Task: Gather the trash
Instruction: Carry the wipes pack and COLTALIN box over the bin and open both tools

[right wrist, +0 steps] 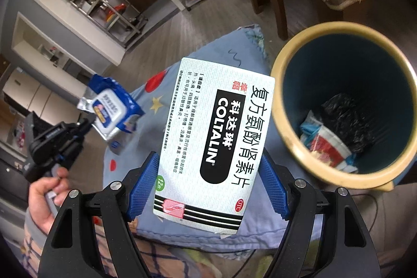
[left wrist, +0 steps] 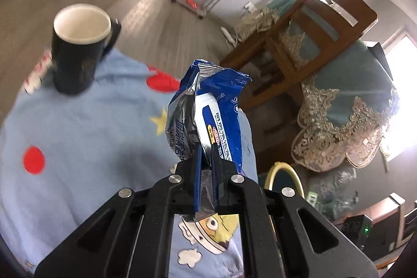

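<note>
Both grippers are carrying trash binward: left gripper (left wrist: pixel 206 160) clenching the wrapper (left wrist: pixel 208 108) aloft, right gripper (right wrist: pixel 208 186) pinching the box (right wrist: pixel 216 142), bin (right wrist: pixel 278 106) waiting at 2 o'clock.

The left gripper (left wrist: pixel 206 160) was clamped tight, its two blue pads nearly together and pointing up and away from the person. A bare hand (right wrist: pixel 48 197) gripped its handle from below, fingers (right wrist: pixel 60 173) curled round. The right gripper (right wrist: pixel 208 184) was held out in front, its jaws set wide apart, blue pads (right wrist: pixel 273 186) facing inward.
</note>
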The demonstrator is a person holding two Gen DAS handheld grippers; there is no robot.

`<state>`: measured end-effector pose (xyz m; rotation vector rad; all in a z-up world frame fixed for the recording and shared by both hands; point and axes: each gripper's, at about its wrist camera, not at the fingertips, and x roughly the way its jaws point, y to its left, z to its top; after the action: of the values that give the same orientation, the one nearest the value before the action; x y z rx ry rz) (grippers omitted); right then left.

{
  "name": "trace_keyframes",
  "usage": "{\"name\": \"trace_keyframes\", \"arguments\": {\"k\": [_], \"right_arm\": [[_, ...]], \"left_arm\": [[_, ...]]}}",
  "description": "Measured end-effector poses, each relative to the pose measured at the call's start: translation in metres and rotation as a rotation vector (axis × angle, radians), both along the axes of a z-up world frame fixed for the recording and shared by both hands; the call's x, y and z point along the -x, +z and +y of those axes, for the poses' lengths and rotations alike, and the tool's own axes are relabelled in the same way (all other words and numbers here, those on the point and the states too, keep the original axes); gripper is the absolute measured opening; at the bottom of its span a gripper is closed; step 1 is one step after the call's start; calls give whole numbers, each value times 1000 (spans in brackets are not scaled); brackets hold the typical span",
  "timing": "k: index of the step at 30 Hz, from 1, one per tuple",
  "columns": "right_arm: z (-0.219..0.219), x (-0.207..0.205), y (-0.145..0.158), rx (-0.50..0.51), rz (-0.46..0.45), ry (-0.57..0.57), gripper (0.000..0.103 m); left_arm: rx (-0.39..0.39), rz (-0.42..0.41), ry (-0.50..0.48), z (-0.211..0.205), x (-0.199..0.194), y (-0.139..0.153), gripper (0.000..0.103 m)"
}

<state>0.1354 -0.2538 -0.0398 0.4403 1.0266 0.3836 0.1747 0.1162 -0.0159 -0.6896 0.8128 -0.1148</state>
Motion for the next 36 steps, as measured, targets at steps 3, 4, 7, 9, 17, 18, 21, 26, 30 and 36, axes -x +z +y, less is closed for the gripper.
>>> {"name": "trace_keyframes", "arguments": {"k": [3,4,7,9,17,18,21,26,30,36], "right_arm": [[-6,3,5,14,-14,-7,76],[-8,3,7,15,-17,-10,76],[-19,1,10,20,-26,-21,76],[-25,0,12,21,-29,-30,76],[-52,2,23,28,-57,-93,76],[-56,1,23,26,-59,-102,76],[-69,2,23,19,-61,-136,76],[-95,1,24,5,-63,-194,76],[-111,0,24,8,-62,-225,76],[-126,-2,17,7,-50,-274,76]], "left_arm": [[-23,-23,14,5,1,10,6],[-27,-27,16,6,1,12,6],[-50,-39,9,3,1,18,6],[-52,-39,-10,-3,1,18,6],[-90,-40,-149,-62,-6,17,6],[-95,-42,-169,-70,-7,18,6],[-112,-45,-237,-104,-10,18,6],[-126,-40,-336,-157,-16,13,6],[-131,-38,-391,-190,-21,10,6],[-135,-32,-451,-231,-31,4,6]]}}
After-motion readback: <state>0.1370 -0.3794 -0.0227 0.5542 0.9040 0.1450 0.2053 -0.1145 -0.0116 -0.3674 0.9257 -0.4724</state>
